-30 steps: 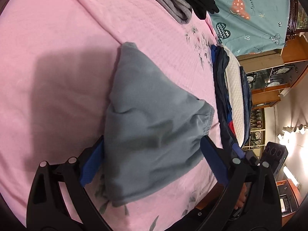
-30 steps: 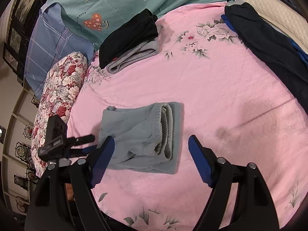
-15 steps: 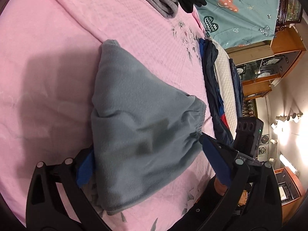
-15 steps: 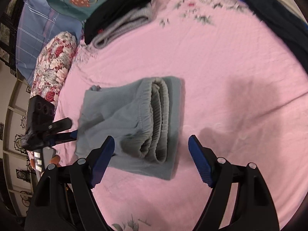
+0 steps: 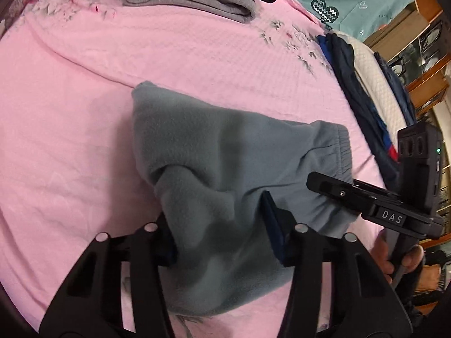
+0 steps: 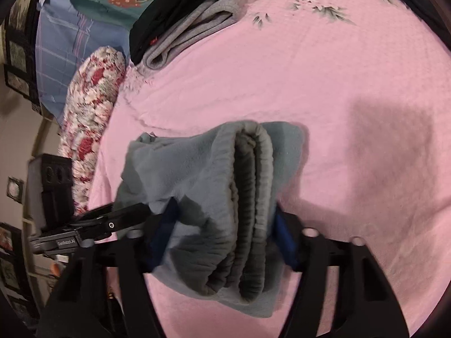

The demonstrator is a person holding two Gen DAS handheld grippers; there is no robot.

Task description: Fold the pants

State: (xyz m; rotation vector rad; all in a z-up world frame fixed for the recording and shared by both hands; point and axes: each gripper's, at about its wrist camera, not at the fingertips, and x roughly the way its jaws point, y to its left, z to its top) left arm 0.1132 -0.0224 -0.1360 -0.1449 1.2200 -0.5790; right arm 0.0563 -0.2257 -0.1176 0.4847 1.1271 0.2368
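The left hand-held gripper (image 5: 220,225) has just closed, pinching the folded grey pants (image 5: 225,146) on the pink bed (image 5: 70,112). The right hand-held gripper (image 6: 225,231) has likewise just closed, clamping the waistband end.

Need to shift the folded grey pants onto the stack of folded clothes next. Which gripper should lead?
Right. The right gripper clamps the thick waistband end of the grey pants; the left gripper only pinches a bunched fold. Both jaws have just closed, so both should lift together.

Grey-blue pants (image 5: 225,146) on a pink bedspread (image 5: 70,112) with floral sprigs — pillow (image 6: 90,107) red-and-white flowered.
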